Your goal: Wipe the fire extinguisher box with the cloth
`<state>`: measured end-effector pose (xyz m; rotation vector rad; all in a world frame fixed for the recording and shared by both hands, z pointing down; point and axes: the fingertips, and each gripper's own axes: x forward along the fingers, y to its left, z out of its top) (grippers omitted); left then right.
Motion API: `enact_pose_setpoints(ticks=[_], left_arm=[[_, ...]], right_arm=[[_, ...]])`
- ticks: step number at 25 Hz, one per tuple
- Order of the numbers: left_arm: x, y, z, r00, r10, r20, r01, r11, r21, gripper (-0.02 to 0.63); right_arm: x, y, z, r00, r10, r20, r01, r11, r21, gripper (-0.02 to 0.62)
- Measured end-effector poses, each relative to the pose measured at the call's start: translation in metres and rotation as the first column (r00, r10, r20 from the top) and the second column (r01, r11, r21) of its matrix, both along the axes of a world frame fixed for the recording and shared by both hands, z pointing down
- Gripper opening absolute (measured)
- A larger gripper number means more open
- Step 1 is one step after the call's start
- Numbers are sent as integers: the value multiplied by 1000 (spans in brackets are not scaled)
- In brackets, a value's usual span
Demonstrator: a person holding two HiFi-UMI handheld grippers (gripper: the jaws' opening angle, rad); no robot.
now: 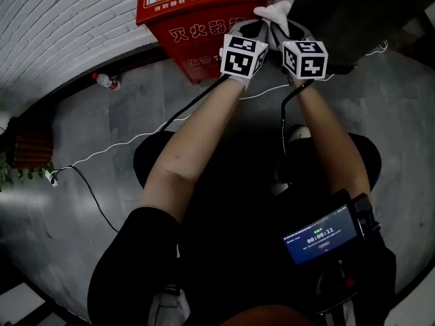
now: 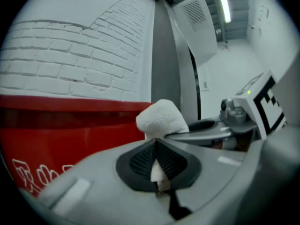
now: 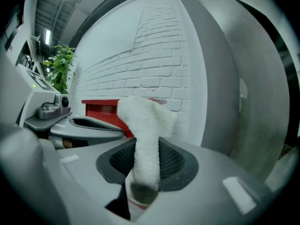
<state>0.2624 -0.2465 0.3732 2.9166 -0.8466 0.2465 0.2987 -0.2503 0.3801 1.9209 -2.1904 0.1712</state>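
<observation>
White brick wall (image 1: 61, 19) and grey floor (image 1: 136, 121): no defect noted. A white cable (image 1: 122, 145) trails across the floor by the person's feet and could snag a foot or a tool lead during a wide stroke.

Fire extinguisher box (image 1: 197, 26): red, it stands on the floor against the wall, directly ahead of both tools.

Left tool (image 2: 157, 165): jaws nearly together, pinching only a thin fold of the cloth (image 2: 161, 118).

Right tool (image 3: 145, 168): jaws clamped on a thick roll of the same cloth, which rises in a wad above them.

Cloth: bunched between the two tools near the box's upper right corner. Contact with the box cannot be confirmed in any view.

Findings, in my judgement:
- The left hold is the weaker. If the tools draw apart or the cloth drags on the box edge, the fold may pull free
- The wad stands proud only a little, so a steep approach could put hard tool tips on the painted face and scratch it
- Bunched cloth wipes a narrow track and may leave areas missed
</observation>
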Motion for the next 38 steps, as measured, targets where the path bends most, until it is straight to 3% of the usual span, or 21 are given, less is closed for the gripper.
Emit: enact_pose_setpoints(ticks=[8, 17, 21, 32, 38], left_arm=[[-62, -3, 3, 996, -88, 34, 87, 996, 3, 5], [-207, -27, 5, 953, -290, 84, 287, 957, 36, 5], [-249, -33, 11, 936, -335, 108, 332, 942, 46, 5], [-314, -46, 15, 918, -388, 81, 389, 921, 4, 5], [-332, -49, 18, 912, -401, 90, 402, 915, -3, 5]], right_arm=[[-67, -13, 5, 995, -103, -12, 103, 995, 14, 123], [-182, -26, 16, 963, -267, -28, 267, 964, -1, 123], [-232, -38, 25, 941, -339, -26, 338, 941, -18, 124], [-317, -71, 62, 899, -435, 55, 438, 898, -52, 126], [-337, -84, 74, 885, -464, -18, 461, 882, -94, 126]])
